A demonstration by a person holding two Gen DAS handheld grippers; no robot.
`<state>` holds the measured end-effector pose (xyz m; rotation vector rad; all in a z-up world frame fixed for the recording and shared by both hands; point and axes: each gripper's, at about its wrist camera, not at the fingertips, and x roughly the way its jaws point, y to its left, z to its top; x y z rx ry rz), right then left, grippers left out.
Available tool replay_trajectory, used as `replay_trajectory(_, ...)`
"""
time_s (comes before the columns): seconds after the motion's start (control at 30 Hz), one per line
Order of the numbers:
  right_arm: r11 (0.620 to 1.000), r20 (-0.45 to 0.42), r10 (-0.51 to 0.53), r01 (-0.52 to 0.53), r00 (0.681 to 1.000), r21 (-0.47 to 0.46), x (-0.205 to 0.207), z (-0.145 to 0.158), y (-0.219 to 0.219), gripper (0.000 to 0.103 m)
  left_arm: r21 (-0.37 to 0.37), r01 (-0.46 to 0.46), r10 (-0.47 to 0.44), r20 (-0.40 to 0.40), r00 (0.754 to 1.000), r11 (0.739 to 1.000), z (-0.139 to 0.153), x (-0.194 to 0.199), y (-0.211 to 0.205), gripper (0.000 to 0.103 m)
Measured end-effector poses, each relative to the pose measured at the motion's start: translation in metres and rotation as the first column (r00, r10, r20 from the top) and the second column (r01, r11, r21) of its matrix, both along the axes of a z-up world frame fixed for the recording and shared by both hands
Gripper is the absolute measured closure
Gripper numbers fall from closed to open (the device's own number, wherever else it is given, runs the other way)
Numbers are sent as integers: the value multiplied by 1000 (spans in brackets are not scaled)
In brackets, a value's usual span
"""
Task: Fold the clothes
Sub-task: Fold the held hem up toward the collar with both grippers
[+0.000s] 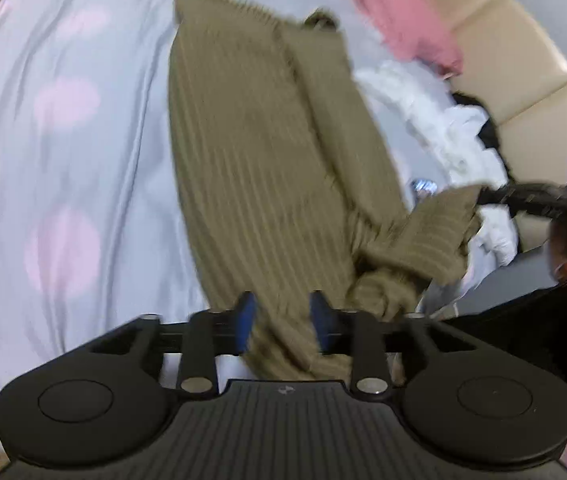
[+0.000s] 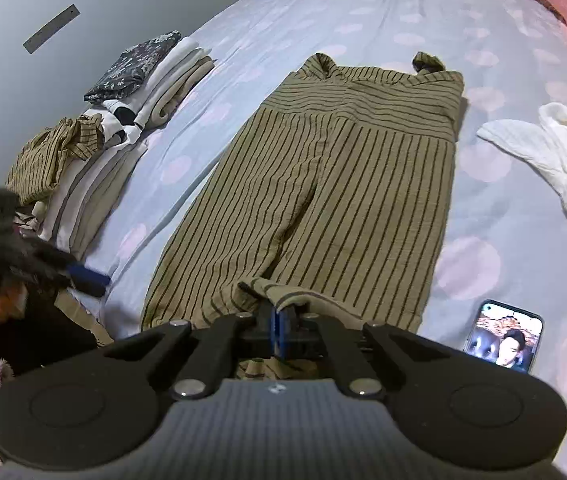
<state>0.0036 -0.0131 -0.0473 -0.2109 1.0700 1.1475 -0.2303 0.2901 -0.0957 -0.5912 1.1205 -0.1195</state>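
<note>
My right gripper's fingers are pinching a hem of the striped trousers, while my left gripper is hanging with its blue fingers parted, gripping nothing. The trousers are lying flat mid-bed, waistband toward the far edge, hem right at my right fingertips. I'm guessing that one-sided pull could be dragging the fold crooked, or nudging the phone beside it.

bed with a pale lilac sheet and pink dots, striped olive trousers spread flat mid-bed, stack of folded clothes off to the left, white garment right, phone near edge, pink pillow up top
</note>
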Motion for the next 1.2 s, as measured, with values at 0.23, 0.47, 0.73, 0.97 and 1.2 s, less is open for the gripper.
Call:
replay_trajectory(0.23, 999, 0, 37, -36, 999, 5, 1, -7, 11, 100, 14, 20, -18, -150, 989, 1000, -51, -7, -43, 60)
replay_trajectory(0.47, 1000, 9, 24, -24, 1000, 9, 3, -8, 7, 100, 80, 61, -50, -127, 991, 995, -59, -6, -69, 93)
replay_trajectory(0.73, 998, 7, -48, 47, 999, 37, 5, -3, -26, 100, -39, 10, -7, 62, 998, 999, -10, -21, -47, 103)
replay_trajectory(0.97, 980, -20, -161, 162, 987, 111, 20, 7, -51, 100, -130, -118, 147, 240, 960, 984, 48, -22, 15, 103)
replay_trajectory(1.2, 959, 8, -220, 215, 975, 185, 45, 29, -33, 100, -63, -159, 171, 336, 926, 985, 81, 28, 54, 103)
